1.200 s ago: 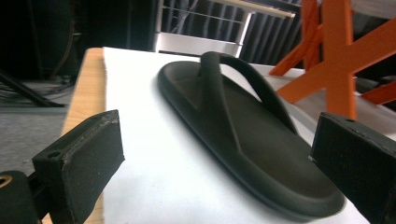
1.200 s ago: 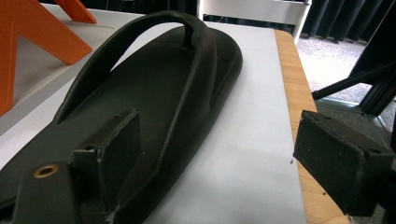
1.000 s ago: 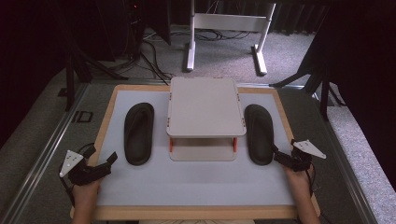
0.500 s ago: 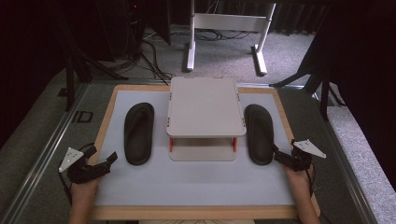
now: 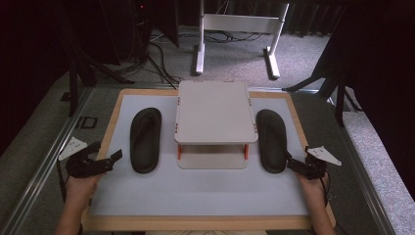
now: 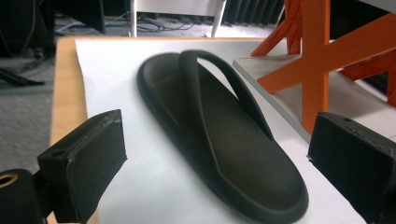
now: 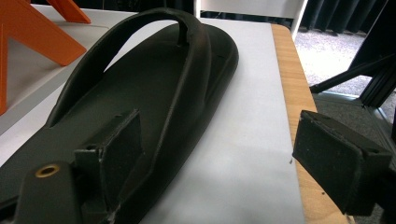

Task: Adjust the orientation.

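Seen from the high view, two black sandals lie on the white mat (image 5: 195, 196), one on each side of a small two-tier shelf (image 5: 215, 111), both with their long axes running away from the person. The left sandal (image 5: 146, 139) lies just ahead and inboard of the left gripper (image 5: 113, 157); the right sandal (image 5: 271, 139) has its heel beside the right gripper (image 5: 289, 161), which is the closer pairing. In the left gripper view, the jaws stand wide apart and empty, and the left sandal (image 6: 219, 135) lies between and beyond them, heel nearest, with a gap of mat before it. In the right gripper view, the jaws are likewise wide and empty, but one pad (image 7: 114, 154) already sits over the heel of the right sandal (image 7: 154, 98), the other over bare mat beside it. Judged from this, the right gripper is the better placed to grasp first, closing across the heel edge.
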